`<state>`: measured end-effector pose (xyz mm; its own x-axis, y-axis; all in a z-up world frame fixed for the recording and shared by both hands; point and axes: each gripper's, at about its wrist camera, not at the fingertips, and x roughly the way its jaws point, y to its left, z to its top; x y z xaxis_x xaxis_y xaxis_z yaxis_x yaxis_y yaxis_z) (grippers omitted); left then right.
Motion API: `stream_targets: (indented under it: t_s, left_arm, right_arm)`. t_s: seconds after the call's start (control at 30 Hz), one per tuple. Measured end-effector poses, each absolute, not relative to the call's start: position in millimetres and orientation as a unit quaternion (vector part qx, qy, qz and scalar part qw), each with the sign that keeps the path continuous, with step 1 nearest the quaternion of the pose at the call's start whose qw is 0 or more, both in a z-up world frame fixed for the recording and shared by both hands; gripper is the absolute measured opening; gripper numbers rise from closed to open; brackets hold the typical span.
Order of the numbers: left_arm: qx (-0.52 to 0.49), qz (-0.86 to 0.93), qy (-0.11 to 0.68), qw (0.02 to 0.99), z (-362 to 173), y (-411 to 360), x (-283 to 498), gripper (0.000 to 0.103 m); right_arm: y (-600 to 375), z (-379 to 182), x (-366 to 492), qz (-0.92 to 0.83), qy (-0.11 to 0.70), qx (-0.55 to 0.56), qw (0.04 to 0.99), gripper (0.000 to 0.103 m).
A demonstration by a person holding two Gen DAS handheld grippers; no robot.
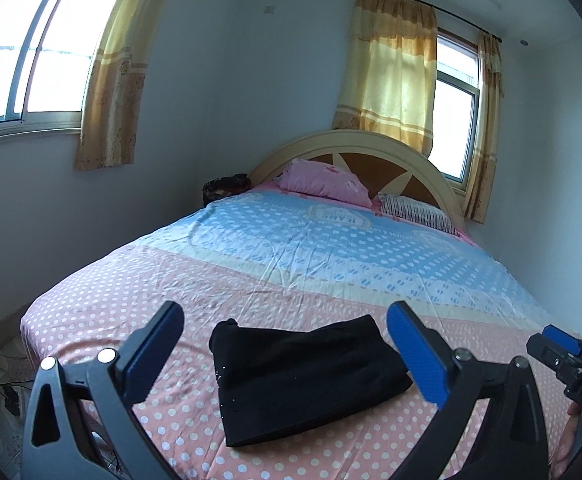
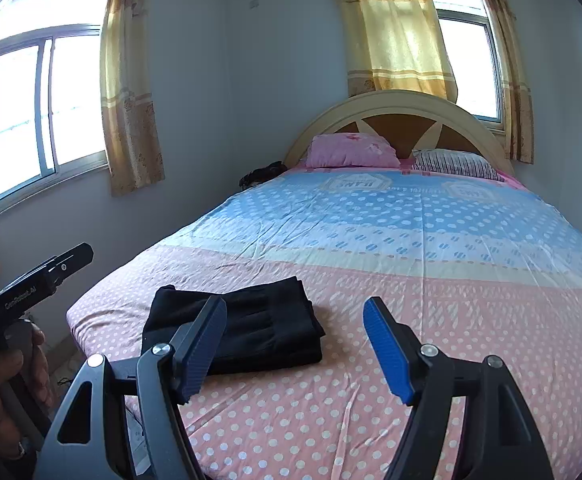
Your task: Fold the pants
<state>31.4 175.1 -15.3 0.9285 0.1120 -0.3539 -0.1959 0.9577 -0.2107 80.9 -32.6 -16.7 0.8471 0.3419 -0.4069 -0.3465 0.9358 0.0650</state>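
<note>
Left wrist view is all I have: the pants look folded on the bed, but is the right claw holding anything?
Observer: No. The right claw is open, with only the bed showing between its fingers.
Operator: Where are the pants from it?
Observer: The pants lie to its left, partly hidden by its left finger.
Operator: Anything of the person?
Observer: A hand grips the handle of the left claw, at the frame's left edge.
</note>
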Motion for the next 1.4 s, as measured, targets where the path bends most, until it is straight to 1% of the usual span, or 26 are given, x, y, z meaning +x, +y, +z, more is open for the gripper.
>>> stream_targets:
  t_s: [0.8,1.07,1.23,1.4]
  left_arm:
    - [-0.116,0.080,0.182,0.973,-19,174,35,0.103]
    - [-0.082,0.097,0.165,0.978,-12,163,31,0.103]
    - [-0.060,0.107,0.172,0.978,-13,158,35,0.103]
    - [-0.060,0.113,0.178,0.976,-16,160,37,0.103]
  right_arm:
    - [-26,-18,76,0.184,0.204,-0.017,0.961,0.072]
    - [-24,-21,75,0.181,0.203,-0.023,0.962,0.072]
    - [-24,-22,76,0.181,0.205,-0.024,0.962,0.072]
    - [-23,-25,75,0.181,0.209,-0.025,0.961,0.072]
